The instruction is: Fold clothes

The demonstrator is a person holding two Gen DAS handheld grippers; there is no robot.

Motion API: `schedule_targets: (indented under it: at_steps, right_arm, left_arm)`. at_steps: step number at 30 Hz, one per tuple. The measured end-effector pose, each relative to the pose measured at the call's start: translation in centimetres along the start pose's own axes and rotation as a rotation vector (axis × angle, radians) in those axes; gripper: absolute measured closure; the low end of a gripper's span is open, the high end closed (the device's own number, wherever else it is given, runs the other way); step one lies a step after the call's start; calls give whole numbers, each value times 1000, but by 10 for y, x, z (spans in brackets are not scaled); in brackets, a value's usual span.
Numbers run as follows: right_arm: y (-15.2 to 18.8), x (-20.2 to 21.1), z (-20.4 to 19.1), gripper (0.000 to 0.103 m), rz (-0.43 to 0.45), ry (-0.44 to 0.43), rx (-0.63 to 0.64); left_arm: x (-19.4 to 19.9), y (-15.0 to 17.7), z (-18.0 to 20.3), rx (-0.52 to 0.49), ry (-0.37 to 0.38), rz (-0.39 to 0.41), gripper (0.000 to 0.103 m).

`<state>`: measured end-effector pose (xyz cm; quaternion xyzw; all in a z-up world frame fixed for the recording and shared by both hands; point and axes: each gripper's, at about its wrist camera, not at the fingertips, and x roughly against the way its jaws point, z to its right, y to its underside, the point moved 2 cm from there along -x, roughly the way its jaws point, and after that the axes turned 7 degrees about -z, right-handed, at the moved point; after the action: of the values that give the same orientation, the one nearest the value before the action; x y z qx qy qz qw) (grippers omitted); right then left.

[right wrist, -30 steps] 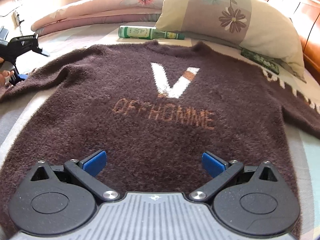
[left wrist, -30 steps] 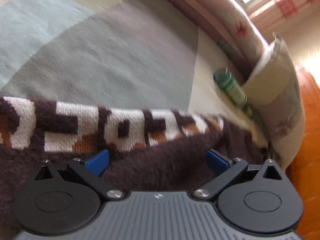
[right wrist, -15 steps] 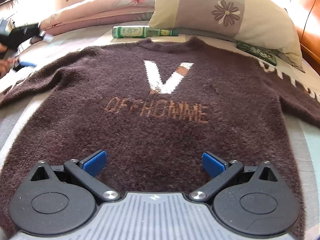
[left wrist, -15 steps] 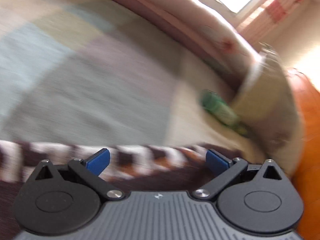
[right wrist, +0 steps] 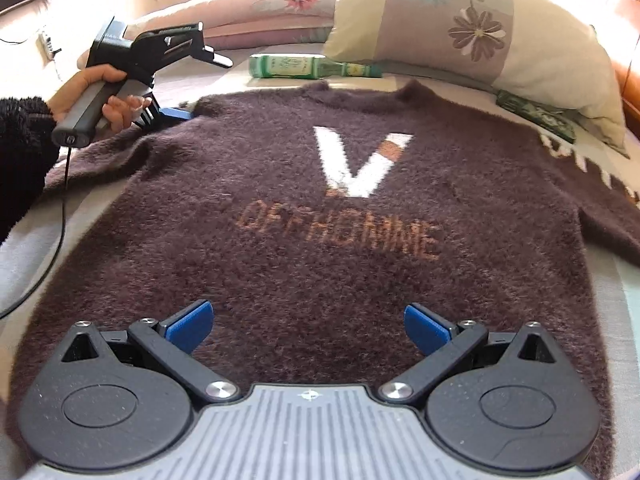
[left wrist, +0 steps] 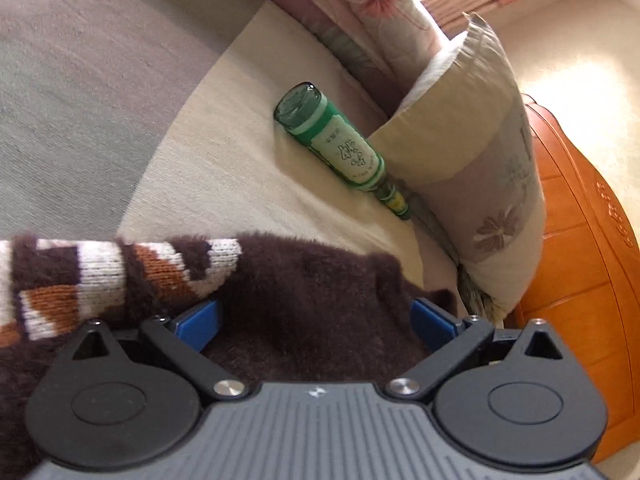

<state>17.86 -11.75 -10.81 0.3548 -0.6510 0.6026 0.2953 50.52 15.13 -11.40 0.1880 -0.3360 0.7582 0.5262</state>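
Observation:
A fuzzy dark brown sweater with a white V and orange lettering lies flat, front up, on the bed. My right gripper is open, low over its hem. My left gripper is open over the sweater's left shoulder, beside the white-and-orange patterned sleeve band. In the right wrist view the left gripper shows at the sweater's upper left, held by a hand, its blue fingertips at the shoulder edge. The right sleeve stretches out to the right.
A green glass bottle lies above the collar, also in the right wrist view. A flowered pillow and a folded pink quilt sit at the bed's head. A green packet lies under the pillow. An orange wooden headboard stands right.
My left gripper has swung from the patterned sleeve toward the shoulder and collar, closer to the bottle. The right gripper has barely moved.

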Motion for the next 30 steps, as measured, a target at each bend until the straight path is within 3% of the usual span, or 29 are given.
schedule_targets:
  at_steps: [4, 9, 14, 19, 21, 23, 26, 30]
  right_arm:
    - [-10, 3, -3, 0, -6, -71, -21]
    - [-30, 5, -17, 0, -15, -193, -32]
    - [-46, 14, -47, 0, 9, -250, 34]
    - [-41, 22, -58, 0, 3, -264, 38]
    - [-39, 25, -58, 0, 4, -257, 34]
    - [-38, 27, -59, 0, 5, -250, 29]
    - [-38, 31, -66, 0, 6, -242, 28]
    - [-35, 39, -73, 0, 10, -227, 37]
  left_arm:
    - [41, 7, -23, -29, -51, 14, 7]
    - [95, 18, -64, 34, -78, 62, 7]
    - [125, 30, -87, 10, -204, 91, 7]
    - [146, 31, -97, -29, -403, 99, 7]
    - [157, 33, -101, 16, -389, 116, 7]
    - [160, 34, -89, 36, -317, 135, 7]
    - [147, 37, -59, 7, -128, 114, 4]
    - [139, 45, -65, 14, -96, 88, 4]
